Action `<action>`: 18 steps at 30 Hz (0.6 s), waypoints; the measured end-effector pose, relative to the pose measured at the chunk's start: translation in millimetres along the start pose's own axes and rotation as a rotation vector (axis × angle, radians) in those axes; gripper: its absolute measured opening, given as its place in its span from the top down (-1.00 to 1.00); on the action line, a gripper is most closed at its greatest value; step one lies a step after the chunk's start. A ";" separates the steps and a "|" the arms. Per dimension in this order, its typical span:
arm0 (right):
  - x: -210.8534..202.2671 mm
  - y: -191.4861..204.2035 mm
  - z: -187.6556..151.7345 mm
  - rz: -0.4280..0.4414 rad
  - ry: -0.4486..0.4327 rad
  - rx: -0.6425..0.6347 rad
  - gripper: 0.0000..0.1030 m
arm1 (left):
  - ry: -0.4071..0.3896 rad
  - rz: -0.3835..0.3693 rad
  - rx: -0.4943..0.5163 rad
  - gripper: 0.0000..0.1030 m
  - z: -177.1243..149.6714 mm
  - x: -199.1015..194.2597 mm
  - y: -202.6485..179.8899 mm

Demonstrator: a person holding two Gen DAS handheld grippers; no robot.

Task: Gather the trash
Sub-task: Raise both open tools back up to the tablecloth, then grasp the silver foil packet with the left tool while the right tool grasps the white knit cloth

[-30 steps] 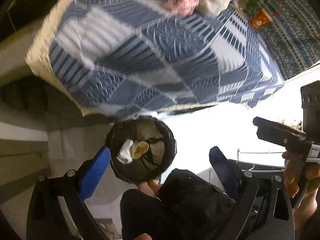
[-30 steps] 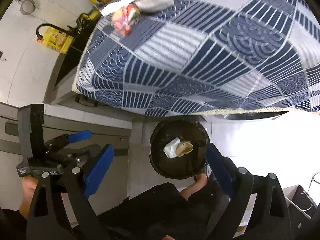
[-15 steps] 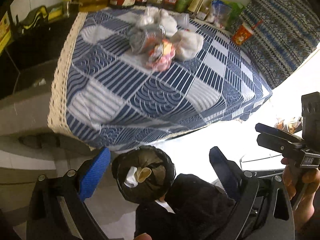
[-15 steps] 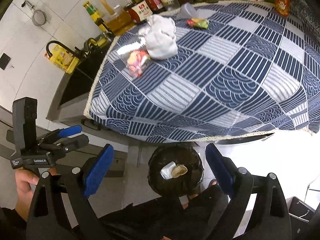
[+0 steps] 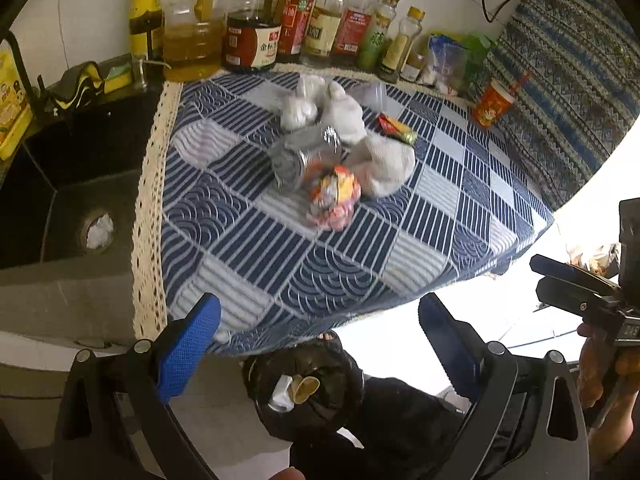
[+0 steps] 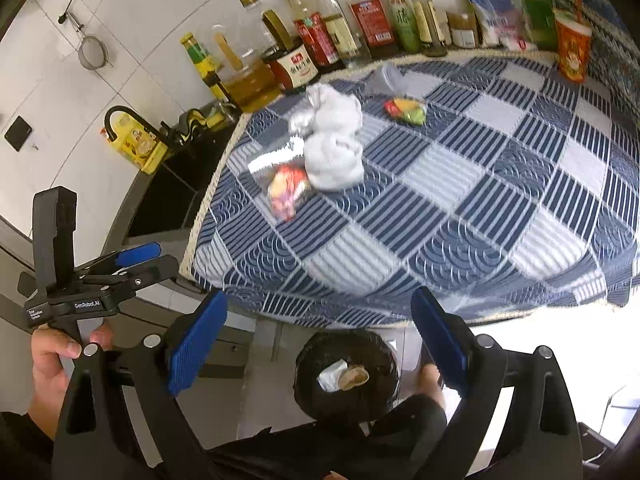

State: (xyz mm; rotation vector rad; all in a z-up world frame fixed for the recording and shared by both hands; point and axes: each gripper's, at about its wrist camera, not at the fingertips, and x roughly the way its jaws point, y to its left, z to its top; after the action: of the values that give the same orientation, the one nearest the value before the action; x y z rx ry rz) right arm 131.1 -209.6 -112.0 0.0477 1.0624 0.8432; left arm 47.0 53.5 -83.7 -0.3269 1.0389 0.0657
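A pile of trash lies on the blue checked tablecloth [image 5: 328,264]: a red-orange snack wrapper [image 5: 334,196], a silvery foil bag [image 5: 304,156], crumpled white tissues [image 5: 384,160], a clear plastic cup [image 5: 374,94] and a small red-green wrapper [image 5: 396,128]. The same pile shows in the right wrist view, with the snack wrapper [image 6: 286,190] and tissues [image 6: 334,148]. A black-lined bin [image 5: 304,388] on the floor below the table edge holds a white scrap and a tan cup; it also shows in the right wrist view [image 6: 346,376]. My left gripper [image 5: 320,336] and right gripper [image 6: 318,332] are both open and empty, above the bin, short of the table.
Sauce and oil bottles [image 5: 248,40] line the back wall. A black sink [image 5: 76,196] lies left of the table. An orange paper cup [image 5: 492,104] stands at the back right. A patterned cloth [image 5: 568,80] hangs at the right.
Both grippers have tilted up from the bin toward the table top, so the trash pile and bottles have come into view. Both have stayed open.
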 end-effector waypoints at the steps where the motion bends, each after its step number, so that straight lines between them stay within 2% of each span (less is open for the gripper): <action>1: 1.0 -1.3 6.9 0.007 -0.001 -0.005 -0.78 | -0.004 0.004 0.002 -0.87 5.5 0.8 0.1; 5: 7.1 -6.4 23.1 0.006 -0.004 -0.025 -0.78 | -0.030 0.022 0.011 -0.87 24.1 7.6 0.4; 9: 21.4 -15.3 36.3 0.027 0.025 -0.025 -0.78 | -0.004 0.012 -0.014 -0.87 40.2 24.4 4.2; 14: 41.9 -23.6 54.5 0.052 0.056 -0.028 -0.78 | 0.047 -0.020 -0.090 -0.87 63.5 48.7 13.3; 18: 62.0 -30.2 71.5 0.073 0.090 -0.034 -0.78 | 0.058 -0.036 -0.160 -0.87 81.6 63.9 23.2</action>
State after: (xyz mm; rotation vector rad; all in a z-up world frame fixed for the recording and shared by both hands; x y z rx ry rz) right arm 217.9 -166.6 -134.1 0.0209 1.1358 0.9364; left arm 142.9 93.3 -105.9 -0.4949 1.0876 0.1076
